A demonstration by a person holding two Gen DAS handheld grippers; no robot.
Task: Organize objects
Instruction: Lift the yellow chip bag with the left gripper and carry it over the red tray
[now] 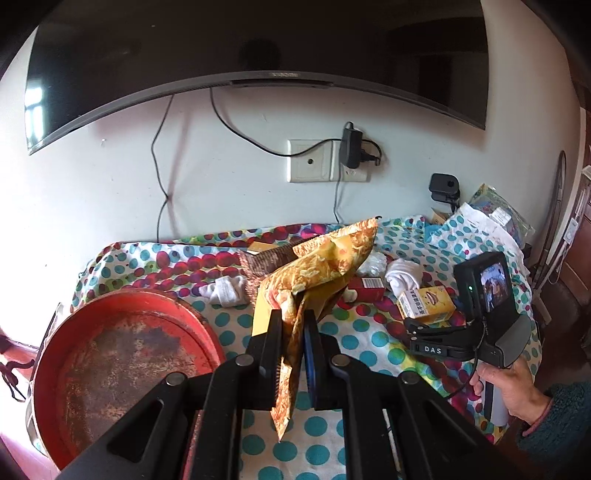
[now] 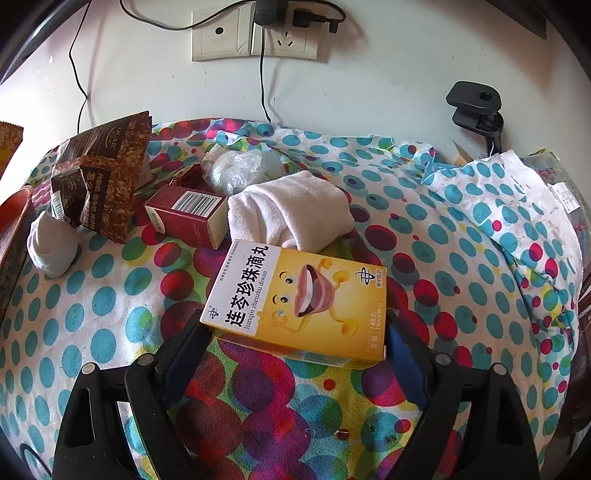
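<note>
Left wrist view: looking forward and moderately downward along black gripper fingers (image 1: 271,343), from fairly high over a dotted multicoloured cloth-covered table (image 1: 369,339), facing a white wall (image 1: 229,177) with a white socket plate (image 1: 310,160).

Right wrist view: tilted more steeply down, much closer to the same dotted cloth (image 2: 110,295), facing the same wall and socket plate (image 2: 218,35).

Shared by both: yellow cardboard medicine box (image 1: 424,301) (image 2: 299,302), dark red carton (image 1: 367,288) (image 2: 184,214), rolled white towel (image 1: 402,277) (image 2: 291,214).
</note>
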